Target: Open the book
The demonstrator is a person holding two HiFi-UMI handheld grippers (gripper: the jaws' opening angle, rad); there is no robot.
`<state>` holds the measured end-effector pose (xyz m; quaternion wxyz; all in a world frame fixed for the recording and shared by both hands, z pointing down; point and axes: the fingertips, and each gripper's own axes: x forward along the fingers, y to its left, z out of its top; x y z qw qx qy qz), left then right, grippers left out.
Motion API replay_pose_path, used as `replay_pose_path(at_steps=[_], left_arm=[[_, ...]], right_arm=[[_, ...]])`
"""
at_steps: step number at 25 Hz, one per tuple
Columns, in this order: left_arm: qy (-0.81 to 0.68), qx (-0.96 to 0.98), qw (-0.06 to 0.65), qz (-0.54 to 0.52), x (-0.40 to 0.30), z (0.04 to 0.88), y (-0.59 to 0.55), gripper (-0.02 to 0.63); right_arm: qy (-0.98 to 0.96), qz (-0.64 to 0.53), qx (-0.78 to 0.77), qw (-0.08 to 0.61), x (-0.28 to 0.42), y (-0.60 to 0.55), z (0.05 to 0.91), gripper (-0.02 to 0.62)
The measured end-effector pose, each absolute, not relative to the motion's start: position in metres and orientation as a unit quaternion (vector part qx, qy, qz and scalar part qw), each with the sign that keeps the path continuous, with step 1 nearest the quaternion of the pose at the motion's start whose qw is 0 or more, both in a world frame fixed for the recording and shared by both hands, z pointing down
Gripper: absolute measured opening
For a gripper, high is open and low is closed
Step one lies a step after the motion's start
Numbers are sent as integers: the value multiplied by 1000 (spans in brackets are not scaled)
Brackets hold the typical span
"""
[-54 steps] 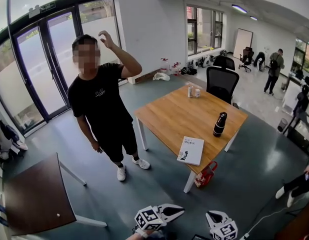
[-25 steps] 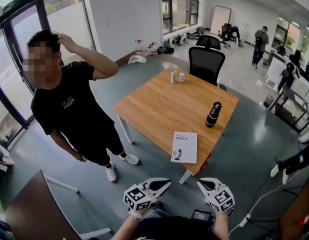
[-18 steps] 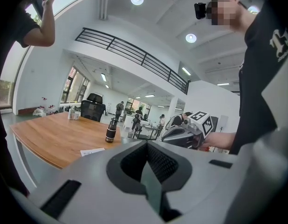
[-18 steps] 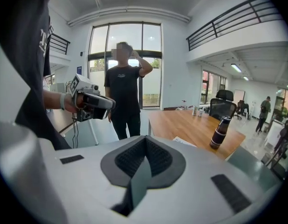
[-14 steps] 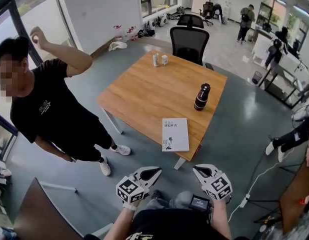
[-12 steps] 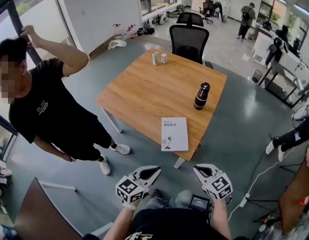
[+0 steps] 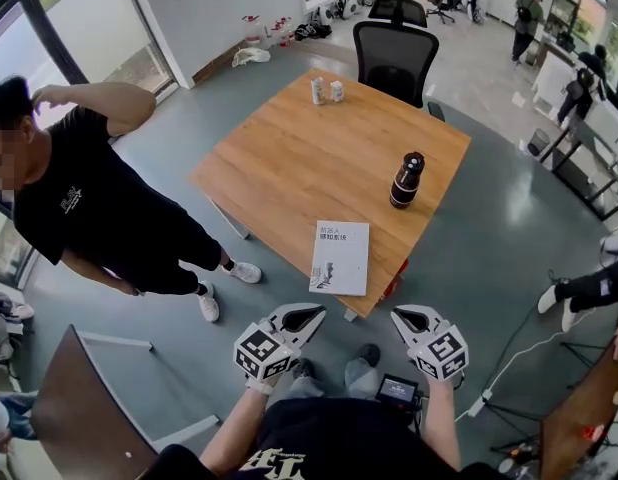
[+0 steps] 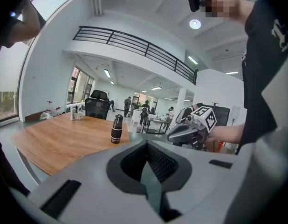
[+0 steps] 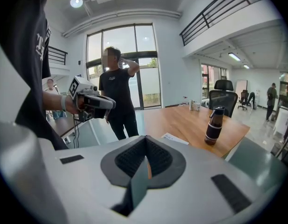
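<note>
Closed white book [image 7: 340, 257] flat on the wooden table [image 7: 289, 158], cover up, by the table's near edge. Dark flask [image 7: 406, 180] upright toward the table's right edge, well apart from the book. Two small cans [image 7: 326, 90] at the table's far side; black office chair [image 7: 394, 58] just beyond it. Left gripper [image 7: 307, 316] and right gripper [image 7: 403, 318] held short of the table's near edge, jaws clenched together on nothing, clear of the book. Person in a black T-shirt [image 7: 99, 218] left of the table.
</note>
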<state>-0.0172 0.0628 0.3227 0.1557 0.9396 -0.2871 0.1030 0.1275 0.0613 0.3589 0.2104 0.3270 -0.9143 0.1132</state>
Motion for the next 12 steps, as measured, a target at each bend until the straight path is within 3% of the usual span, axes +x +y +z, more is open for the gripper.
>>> replay_pose_path(at_steps=[12], left_arm=[[-336,925,137,112,38,316,10,6]], right_arm=[[-921,134,309,194,209,13,377,-15]])
